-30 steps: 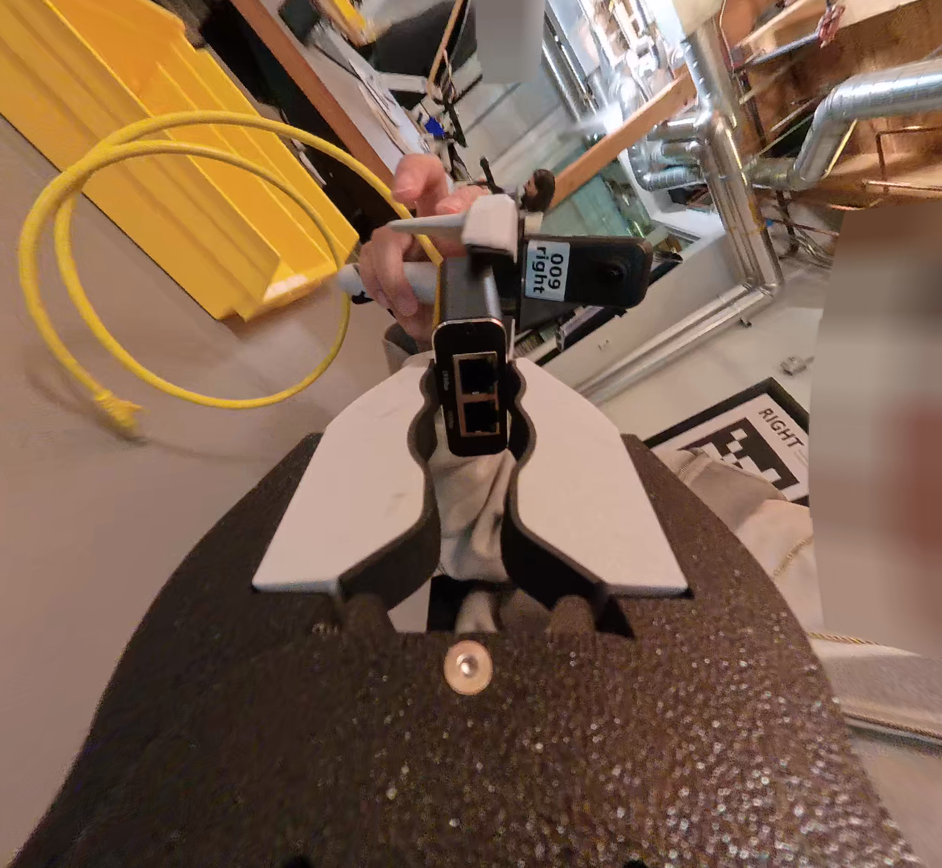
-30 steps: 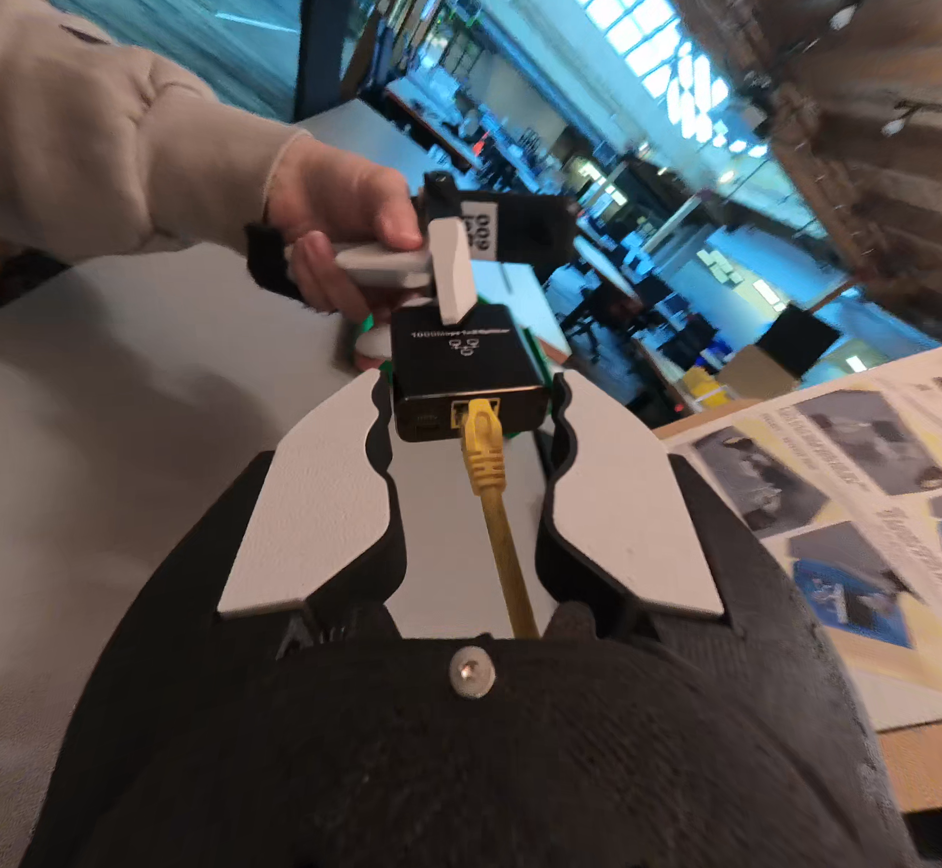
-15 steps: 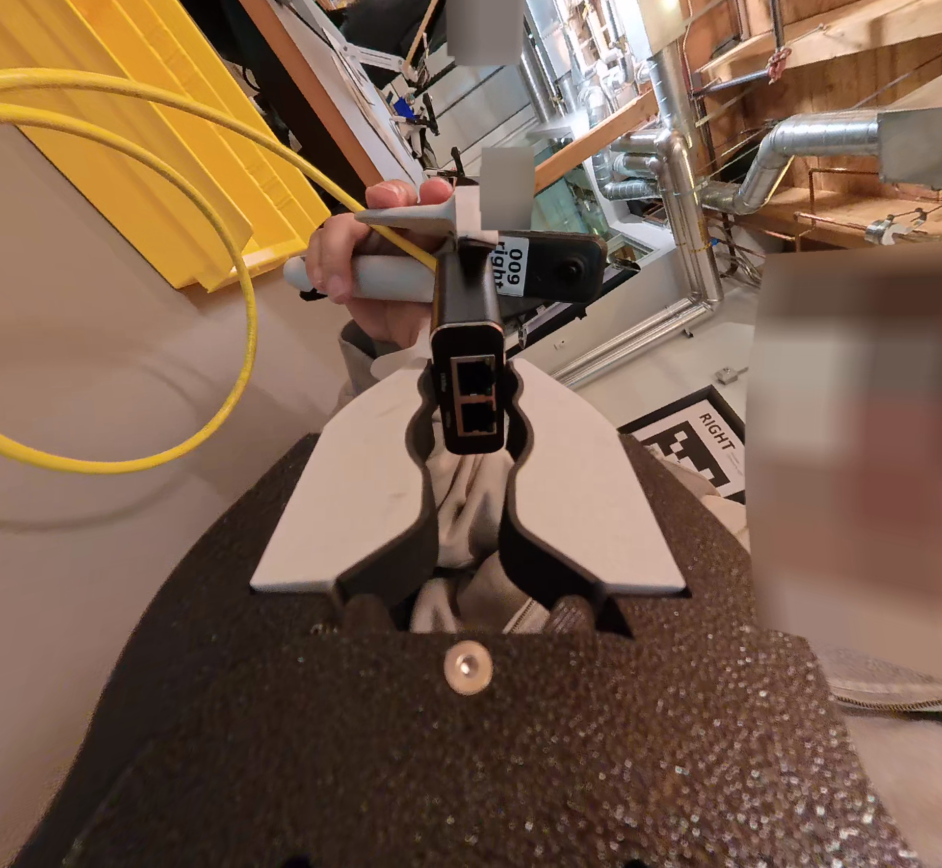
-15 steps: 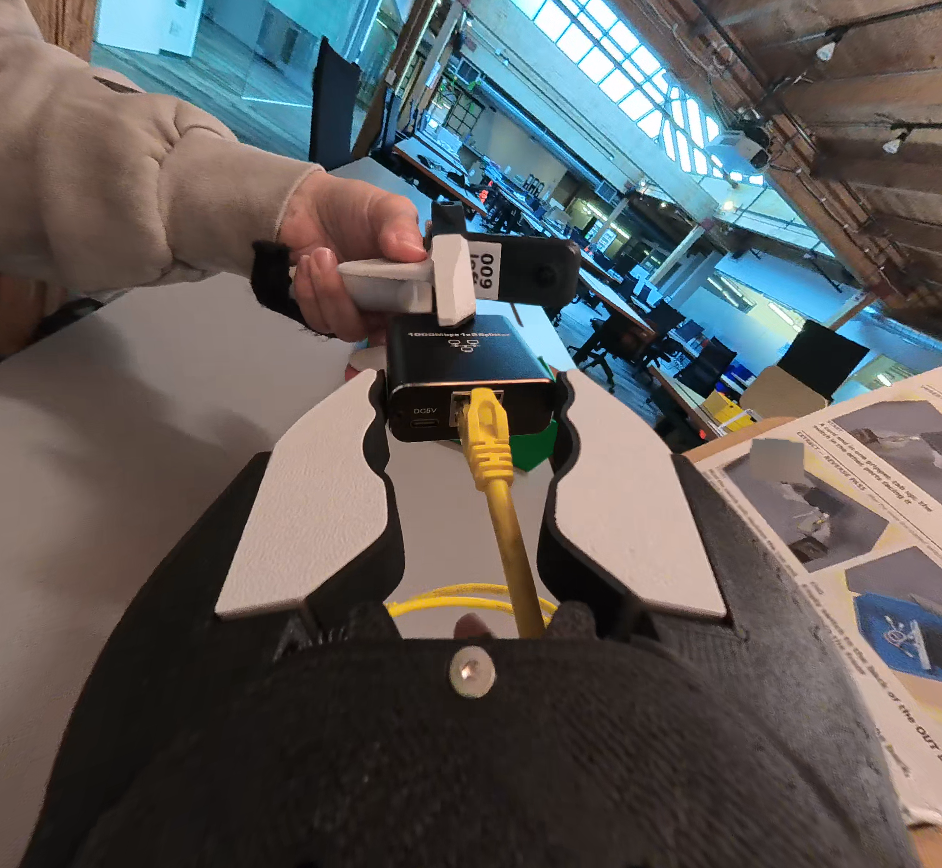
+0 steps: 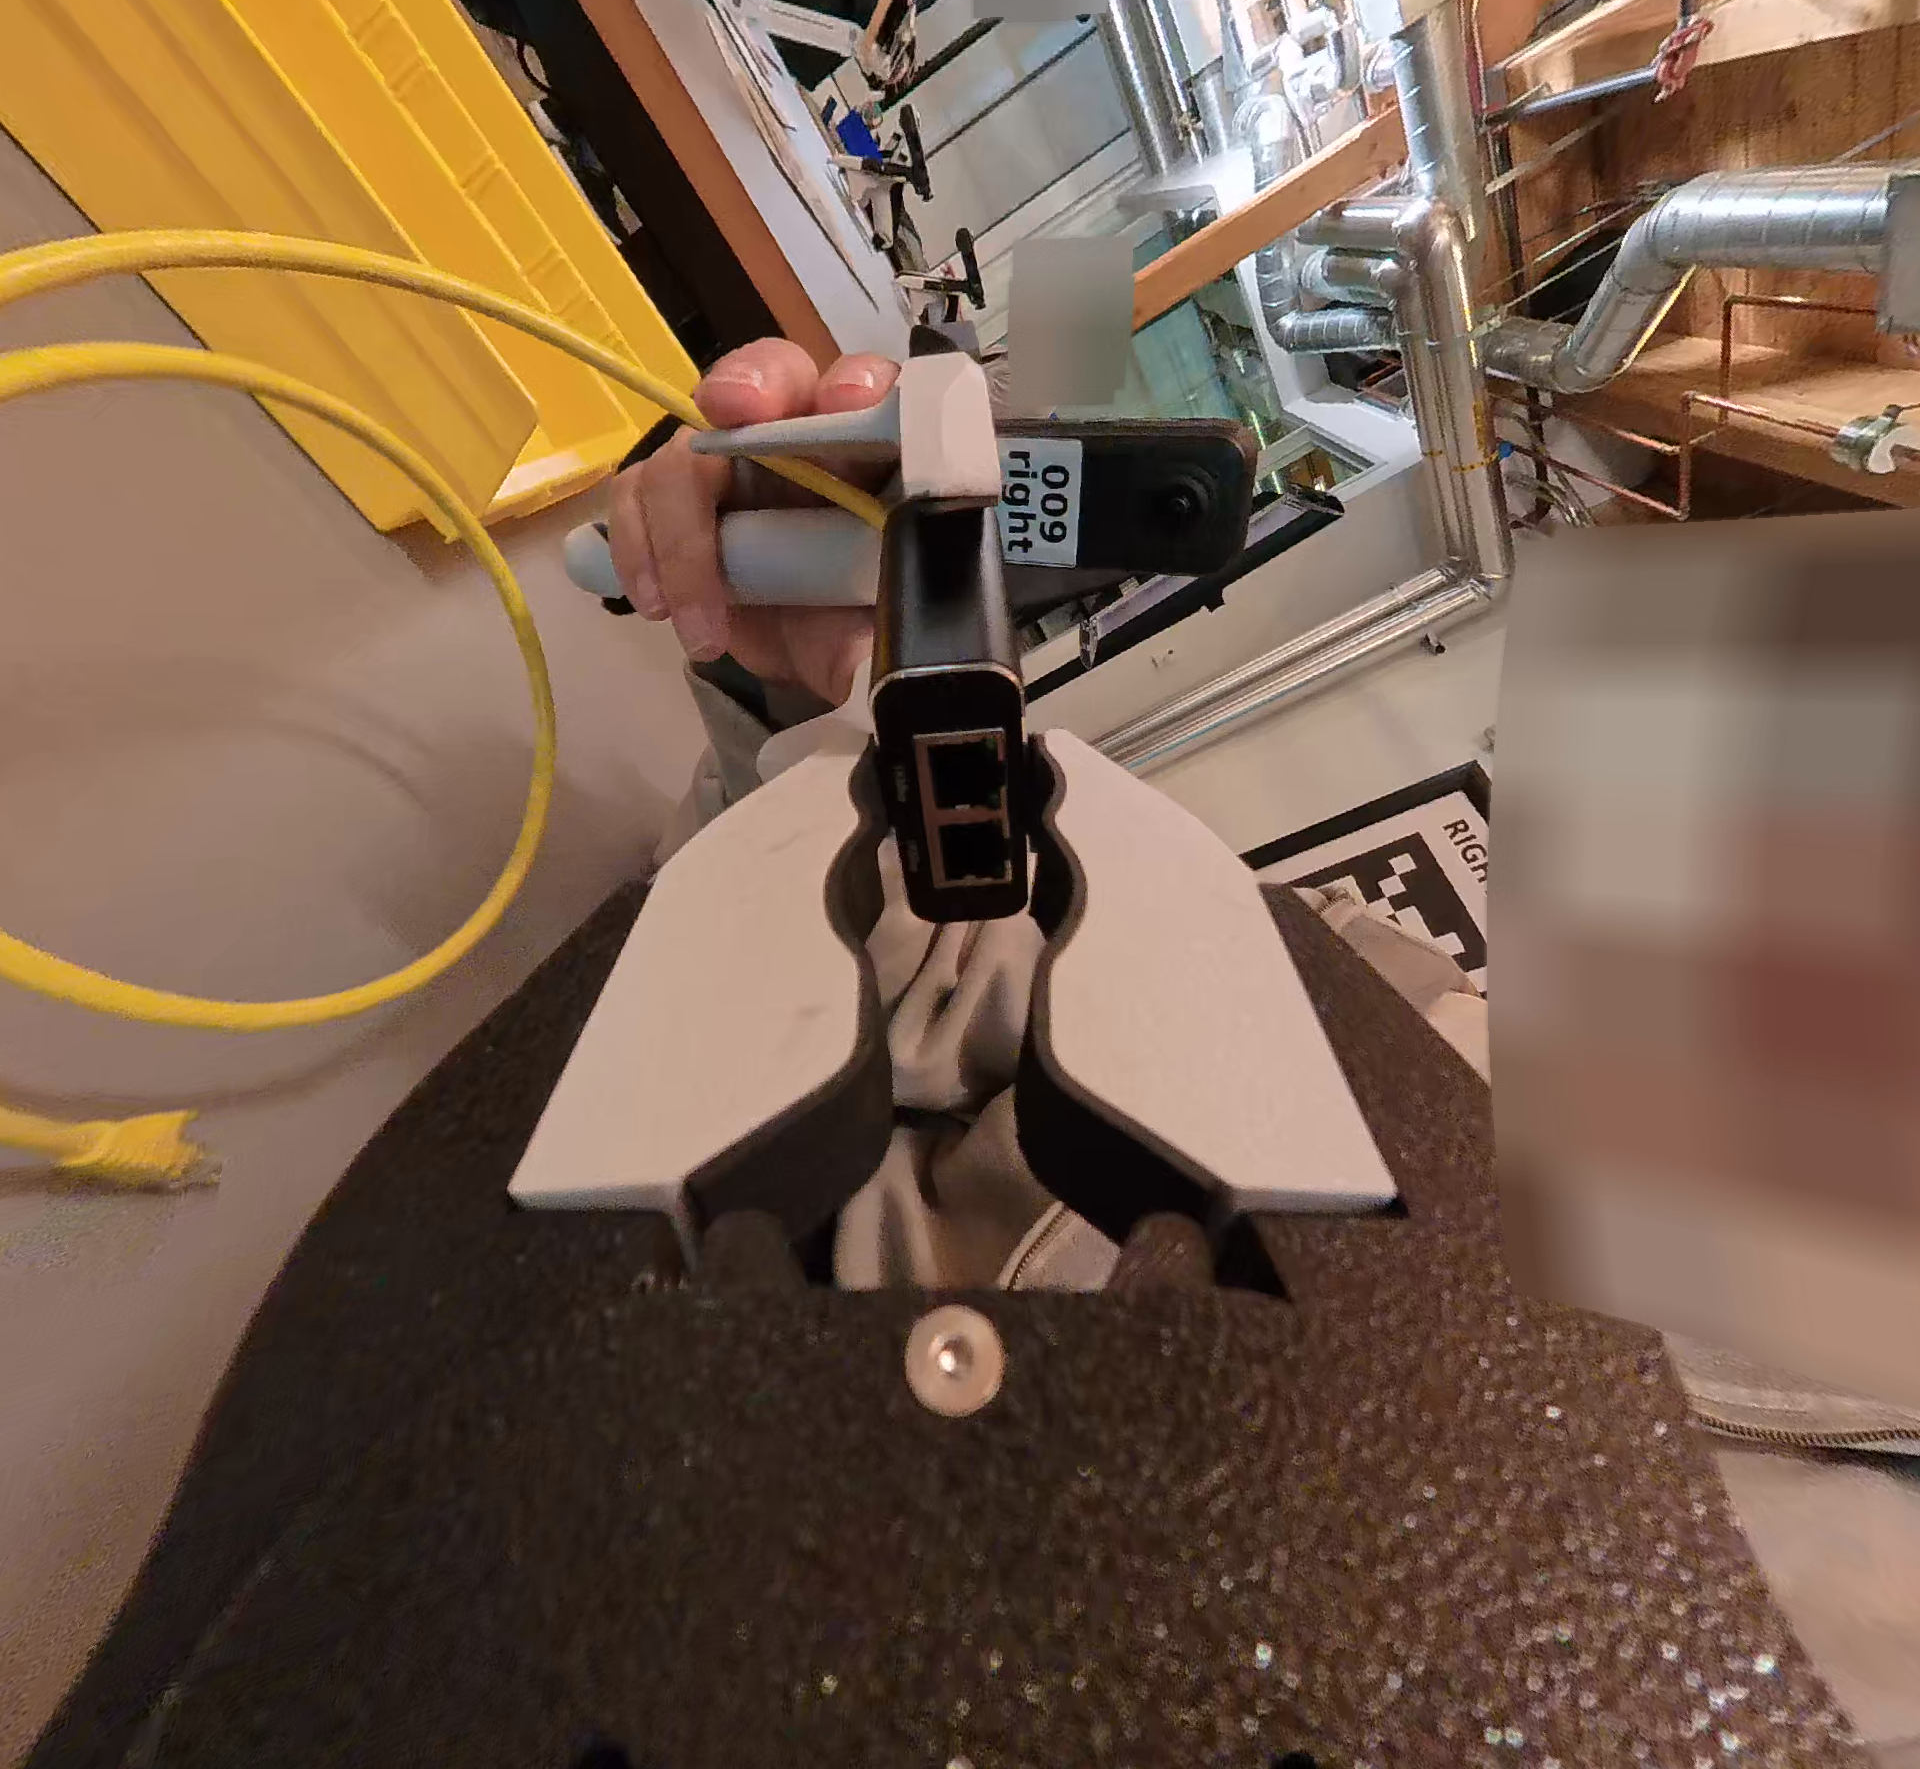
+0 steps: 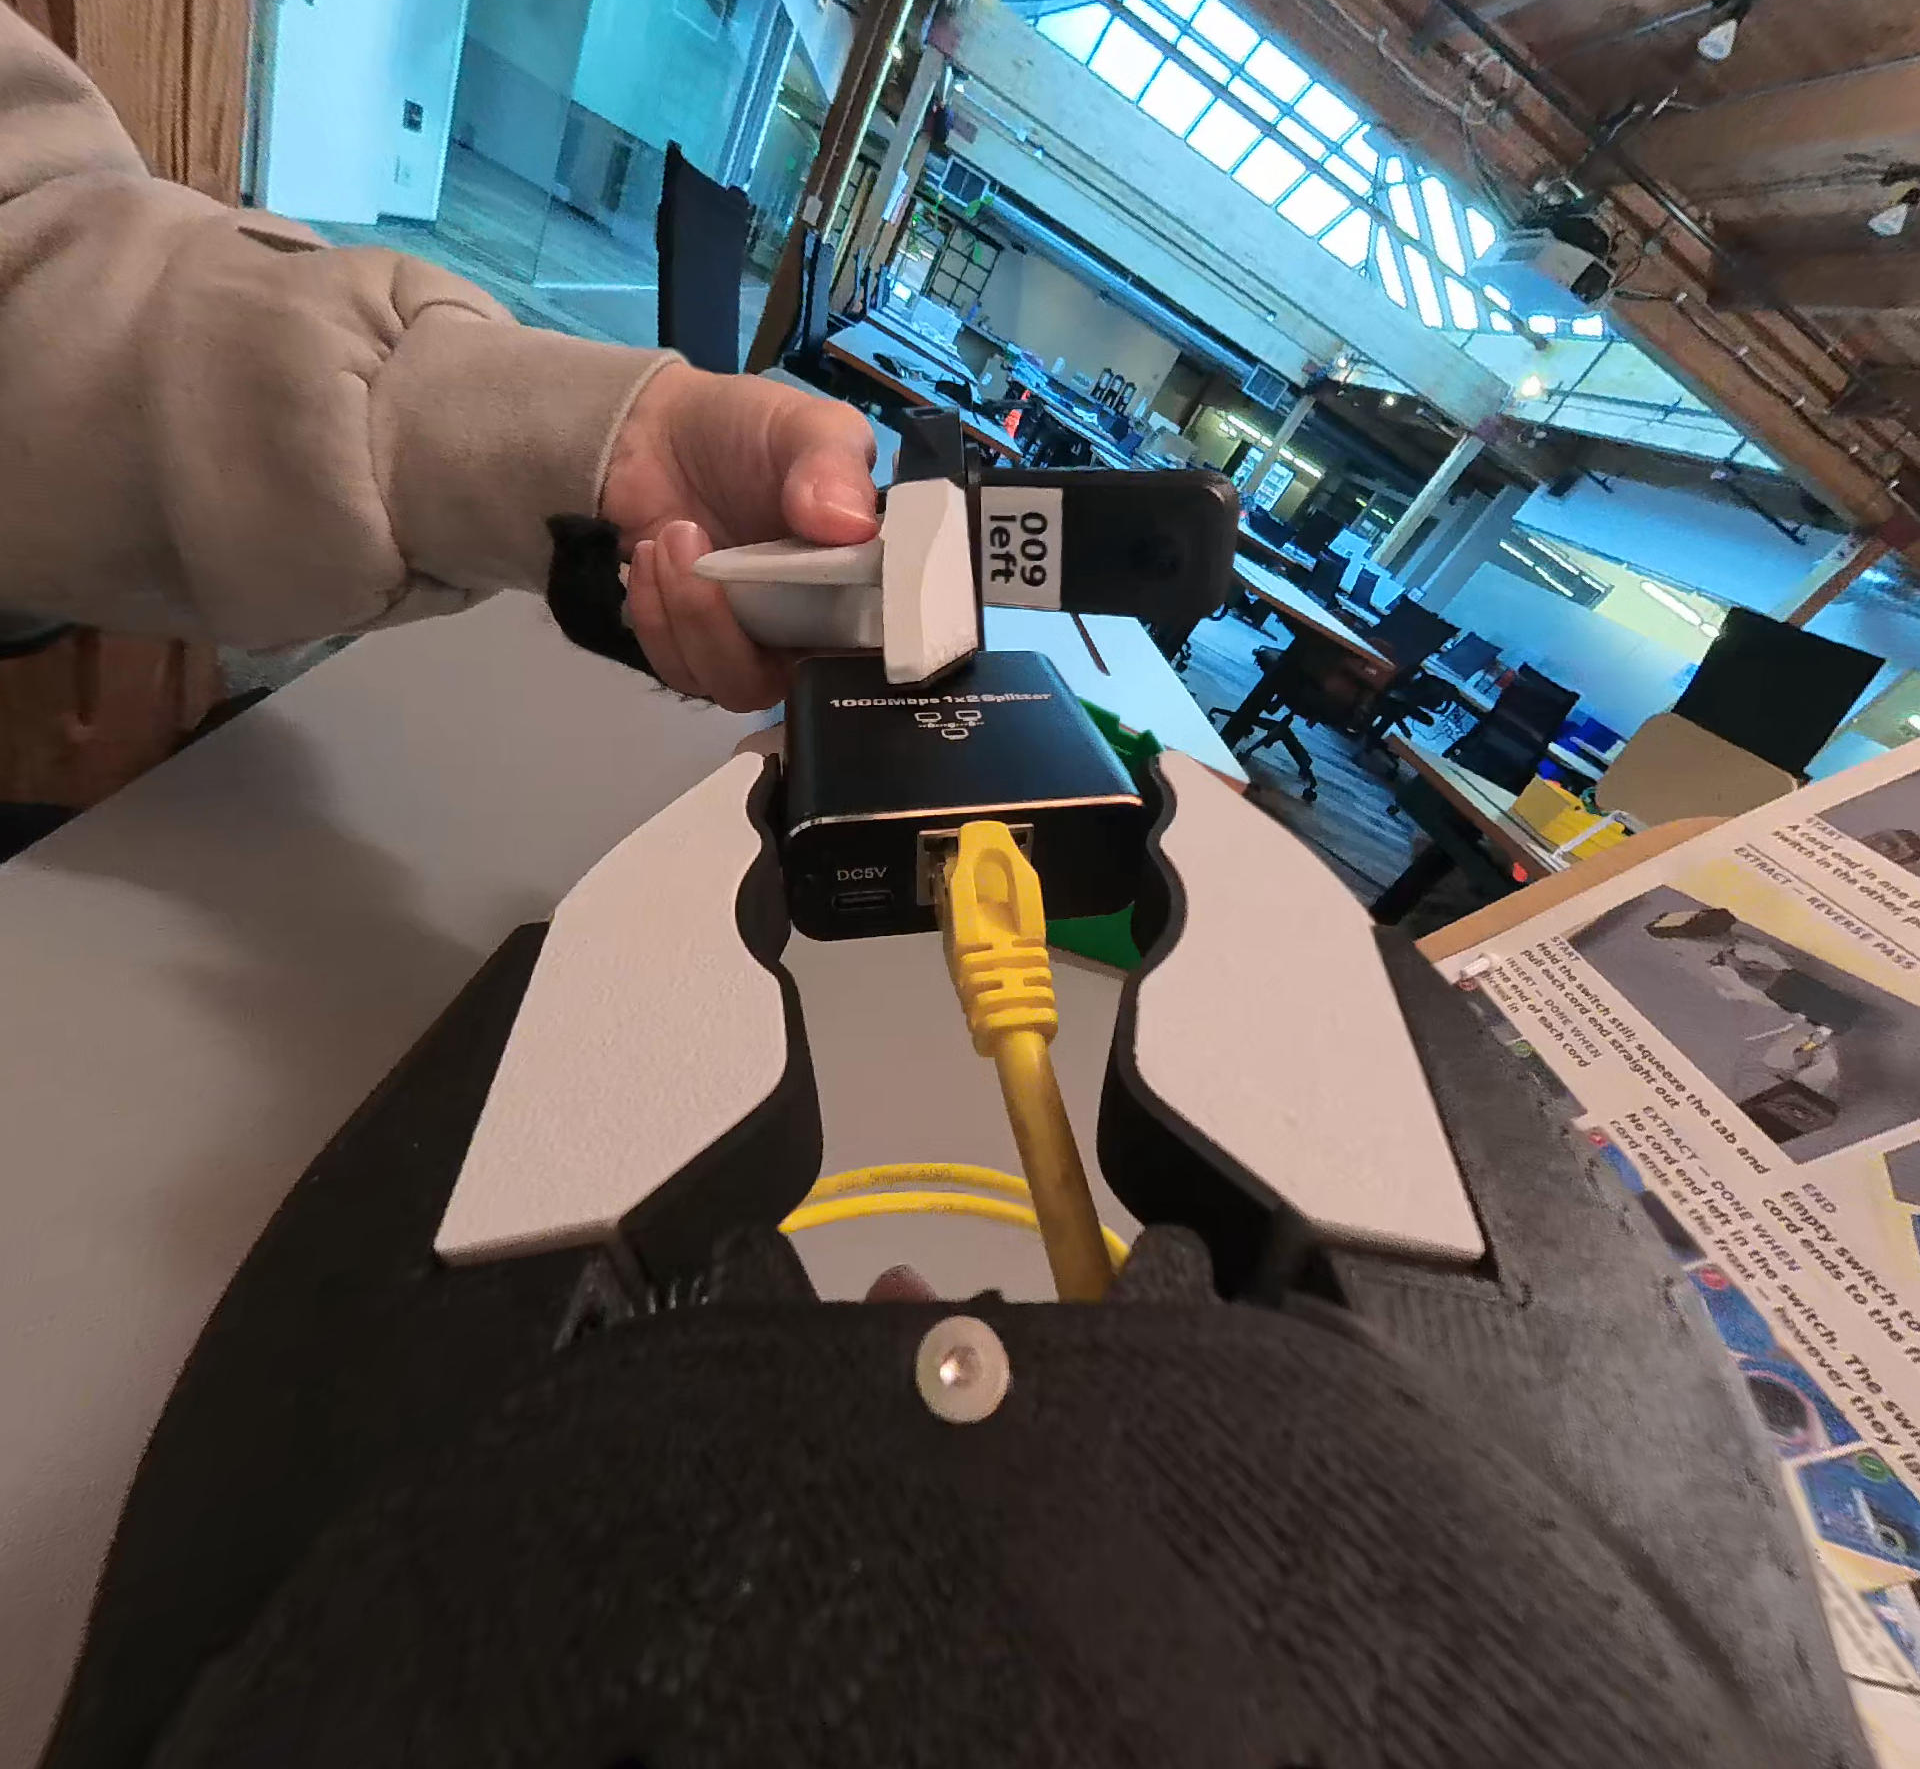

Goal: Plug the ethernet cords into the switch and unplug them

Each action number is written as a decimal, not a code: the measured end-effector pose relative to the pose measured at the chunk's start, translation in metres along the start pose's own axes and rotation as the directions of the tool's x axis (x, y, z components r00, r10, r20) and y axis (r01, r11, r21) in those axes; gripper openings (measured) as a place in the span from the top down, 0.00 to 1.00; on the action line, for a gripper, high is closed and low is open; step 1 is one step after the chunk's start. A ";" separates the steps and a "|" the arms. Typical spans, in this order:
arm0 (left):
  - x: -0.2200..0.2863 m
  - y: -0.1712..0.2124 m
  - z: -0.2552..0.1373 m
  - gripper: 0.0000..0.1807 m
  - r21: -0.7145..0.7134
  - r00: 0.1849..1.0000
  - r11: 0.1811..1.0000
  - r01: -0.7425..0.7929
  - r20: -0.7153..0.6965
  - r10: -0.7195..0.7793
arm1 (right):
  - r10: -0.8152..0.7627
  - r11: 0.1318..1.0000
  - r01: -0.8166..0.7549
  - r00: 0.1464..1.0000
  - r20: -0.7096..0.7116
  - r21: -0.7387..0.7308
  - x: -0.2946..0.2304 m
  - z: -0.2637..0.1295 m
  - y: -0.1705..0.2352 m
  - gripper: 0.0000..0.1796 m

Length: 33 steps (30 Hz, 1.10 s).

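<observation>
While both wrist cams look at it from opposite ends, I see the black switch held up off the table between my two tools. My left gripper is clenched on the switch, its white fingers pressing the narrow sides at the end w/ two stacked ports, both of them bare. From the right cam the right gripper brackets the other end of the switch; its fingers sit right at the corners, but I can't tell for sure if they're squeezing or just beside it. On that end a yellow ethernet cord is seated in the port, next to a small slot, and it runs back btwn the right fingers, w/ more yellow loop showing below. In the left cam the cord arcs out to the left in two loops over the tabletop, and its free plug lies flat on the surface, well apart from the switch. Behind the loops sits a yellow bin. Right of the right gripper lies a printed sheet w/ photos. A person's hand grips the left tool's handle.
</observation>
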<state>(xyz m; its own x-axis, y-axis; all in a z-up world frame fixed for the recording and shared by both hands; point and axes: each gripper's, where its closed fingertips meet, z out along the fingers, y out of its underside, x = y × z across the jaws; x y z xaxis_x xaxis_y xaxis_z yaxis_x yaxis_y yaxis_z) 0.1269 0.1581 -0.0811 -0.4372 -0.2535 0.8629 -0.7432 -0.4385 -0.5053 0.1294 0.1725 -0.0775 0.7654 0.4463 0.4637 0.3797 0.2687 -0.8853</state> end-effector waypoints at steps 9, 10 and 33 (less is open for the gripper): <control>0.002 -0.032 -0.010 0.83 0.250 0.989 0.958 -0.143 0.059 0.132 | 0.193 0.981 -0.191 0.980 -0.056 0.041 0.016 0.004 -0.003 0.64; 0.002 -0.036 -0.013 0.82 0.285 0.981 0.939 -0.190 0.099 0.169 | 0.228 0.972 -0.223 0.971 -0.066 0.073 0.021 0.001 -0.005 0.64; -0.007 -0.006 -0.002 0.87 0.103 0.991 0.990 -0.093 0.103 0.083 | 0.143 0.984 -0.136 0.988 -0.052 0.119 0.009 0.016 -0.002 0.64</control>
<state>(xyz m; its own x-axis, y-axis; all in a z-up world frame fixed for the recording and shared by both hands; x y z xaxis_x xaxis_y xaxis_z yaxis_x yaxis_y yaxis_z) 0.1335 0.1644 -0.0836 -0.4425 -0.3764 0.8139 -0.6430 -0.4995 -0.5806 0.1271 0.1897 -0.0711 0.8380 0.4349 0.3296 0.2075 0.3047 -0.9296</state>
